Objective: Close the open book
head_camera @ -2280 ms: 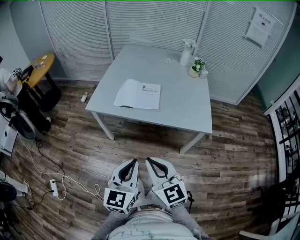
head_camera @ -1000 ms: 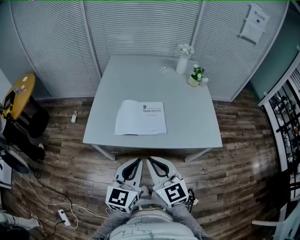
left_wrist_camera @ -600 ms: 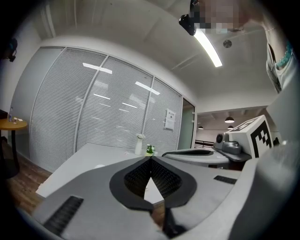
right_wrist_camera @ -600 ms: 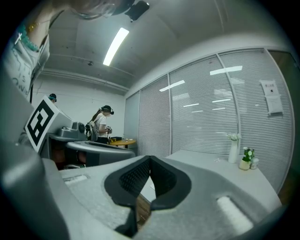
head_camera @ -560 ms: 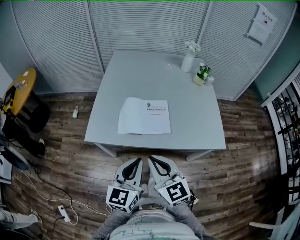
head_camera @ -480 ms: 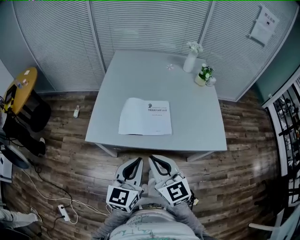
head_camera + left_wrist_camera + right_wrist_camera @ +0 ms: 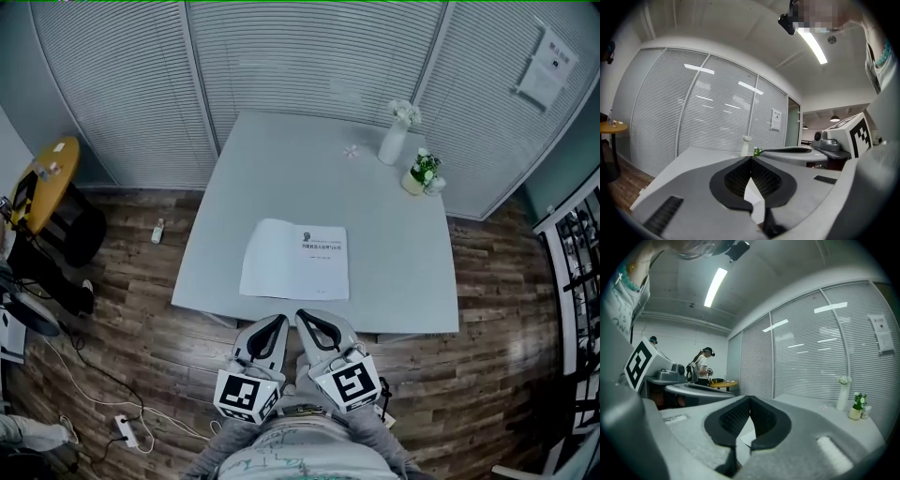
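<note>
- A grey table (image 7: 403,267) stands before blinds (image 7: 309,56). The open book (image 7: 295,261) lies flat near the table's front edge, just beyond both grippers.
- Left gripper (image 7: 276,322) and right gripper (image 7: 307,316) have their jaws together, holding nothing.
- The book looks light and floppy (thin pages), so it is probably best lifted by an outer page edge.
- The head view shows the whole book; the gripper views show only a sliver.

Even, cool indoor light from a ceiling strip lamp (image 7: 812,43) high above the fingers (image 7: 684,187); it streaks glare on the blinds (image 7: 717,117) beyond the fingertips. Both gripper views: heavy fisheye bend, black vignette at the corners, fingers up close soft. Head view sharp, a bit dim, shadows faint.
</note>
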Action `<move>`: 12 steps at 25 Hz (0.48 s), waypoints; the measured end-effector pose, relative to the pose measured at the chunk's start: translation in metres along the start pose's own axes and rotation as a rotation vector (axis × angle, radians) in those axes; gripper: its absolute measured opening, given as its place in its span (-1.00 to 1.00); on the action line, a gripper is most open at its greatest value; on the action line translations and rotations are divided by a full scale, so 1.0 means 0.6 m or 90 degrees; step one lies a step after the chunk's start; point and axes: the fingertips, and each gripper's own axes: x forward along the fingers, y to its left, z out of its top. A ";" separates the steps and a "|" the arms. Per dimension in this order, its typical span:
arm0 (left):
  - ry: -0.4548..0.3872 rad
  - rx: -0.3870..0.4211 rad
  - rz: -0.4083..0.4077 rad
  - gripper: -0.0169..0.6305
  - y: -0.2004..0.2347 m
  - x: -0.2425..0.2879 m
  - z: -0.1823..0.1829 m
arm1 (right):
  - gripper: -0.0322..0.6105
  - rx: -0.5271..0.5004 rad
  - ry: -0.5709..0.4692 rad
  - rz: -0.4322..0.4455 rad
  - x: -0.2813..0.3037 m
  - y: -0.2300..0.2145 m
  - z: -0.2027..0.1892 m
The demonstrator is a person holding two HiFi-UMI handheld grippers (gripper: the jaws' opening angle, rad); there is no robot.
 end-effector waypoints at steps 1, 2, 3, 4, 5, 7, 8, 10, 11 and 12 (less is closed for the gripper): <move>-0.001 0.000 0.002 -0.95 0.006 0.013 0.005 | -0.90 0.000 0.001 0.004 0.010 -0.010 0.007; -0.002 0.000 0.004 -0.95 0.013 0.026 0.010 | -0.90 0.001 0.002 0.007 0.020 -0.021 0.011; -0.003 0.000 0.007 -0.95 0.019 0.039 0.013 | -0.90 0.000 0.004 0.010 0.029 -0.032 0.013; -0.003 0.000 0.009 -0.95 0.024 0.052 0.017 | -0.90 -0.001 0.005 0.012 0.037 -0.043 0.014; -0.003 -0.001 0.010 -0.95 0.029 0.065 0.019 | -0.90 -0.002 0.006 0.013 0.045 -0.055 0.015; 0.000 -0.001 0.012 -0.95 0.036 0.090 0.023 | -0.90 -0.001 0.008 0.014 0.058 -0.078 0.016; 0.001 -0.002 0.013 -0.95 0.039 0.101 0.025 | -0.90 0.000 0.010 0.015 0.064 -0.089 0.016; 0.003 -0.002 0.015 -0.95 0.047 0.125 0.028 | -0.90 0.001 0.010 0.019 0.078 -0.109 0.014; 0.003 -0.001 0.015 -0.95 0.050 0.137 0.029 | -0.90 0.002 0.008 0.021 0.084 -0.119 0.013; 0.002 -0.001 0.013 -0.95 0.053 0.149 0.031 | -0.90 0.004 0.008 0.023 0.090 -0.129 0.014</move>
